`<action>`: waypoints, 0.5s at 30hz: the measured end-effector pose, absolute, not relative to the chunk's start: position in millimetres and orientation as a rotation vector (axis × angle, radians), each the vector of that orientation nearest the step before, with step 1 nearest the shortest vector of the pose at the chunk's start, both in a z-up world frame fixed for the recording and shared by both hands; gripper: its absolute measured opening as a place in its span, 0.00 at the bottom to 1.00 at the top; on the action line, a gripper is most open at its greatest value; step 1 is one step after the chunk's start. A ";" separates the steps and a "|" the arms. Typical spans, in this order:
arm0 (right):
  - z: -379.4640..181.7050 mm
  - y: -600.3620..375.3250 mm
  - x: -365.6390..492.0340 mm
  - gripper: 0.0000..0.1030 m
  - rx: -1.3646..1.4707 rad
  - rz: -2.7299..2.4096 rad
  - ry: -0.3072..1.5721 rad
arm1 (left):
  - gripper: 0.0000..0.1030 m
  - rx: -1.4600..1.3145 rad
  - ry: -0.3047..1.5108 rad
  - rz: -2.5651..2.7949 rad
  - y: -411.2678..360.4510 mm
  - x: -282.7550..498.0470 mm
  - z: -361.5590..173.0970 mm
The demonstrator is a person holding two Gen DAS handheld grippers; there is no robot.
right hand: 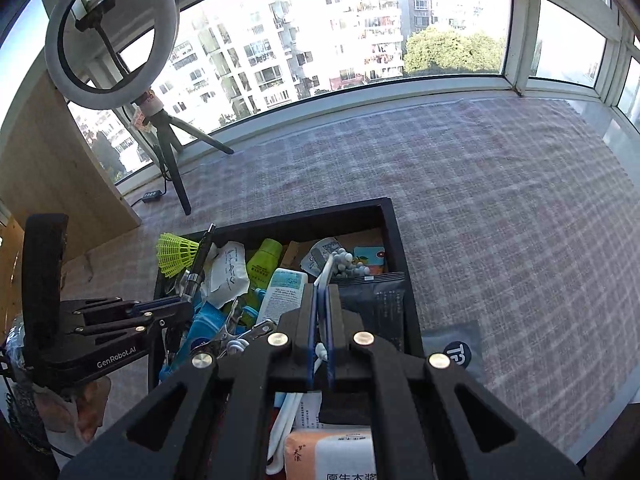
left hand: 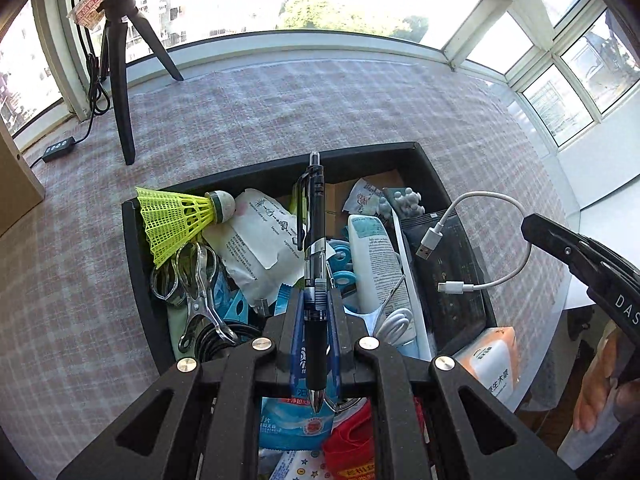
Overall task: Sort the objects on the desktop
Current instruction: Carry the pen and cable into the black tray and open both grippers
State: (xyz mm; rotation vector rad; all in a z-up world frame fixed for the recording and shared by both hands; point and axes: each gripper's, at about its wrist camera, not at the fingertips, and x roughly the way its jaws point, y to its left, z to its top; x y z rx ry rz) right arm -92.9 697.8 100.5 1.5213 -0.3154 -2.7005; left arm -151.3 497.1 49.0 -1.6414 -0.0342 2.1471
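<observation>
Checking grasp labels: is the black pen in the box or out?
Out. The left gripper is shut on the black pen, held above the black box clutter.

Right tongs (right hand: 320, 320) pinched on a white cable (right hand: 321, 354) over the packed black box (right hand: 394, 236); left tongs (right hand: 176, 304), frame left, grip a pen (right hand: 200, 258).

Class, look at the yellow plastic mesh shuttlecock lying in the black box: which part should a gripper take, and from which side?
Grip the yellow plastic mesh shuttlecock across its flared skirt, coming from above. It lies on its side on top of the clutter at the black box corner, so the skirt is exposed, while its rounded white cork tip butts against a white paper packet and would probably slip.
</observation>
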 end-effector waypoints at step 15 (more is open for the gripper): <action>103.8 681.4 -91.0 0.11 1.536 -2.680 -0.290 | 0.18 -1.574 0.038 2.288 463.5 -138.4 72.2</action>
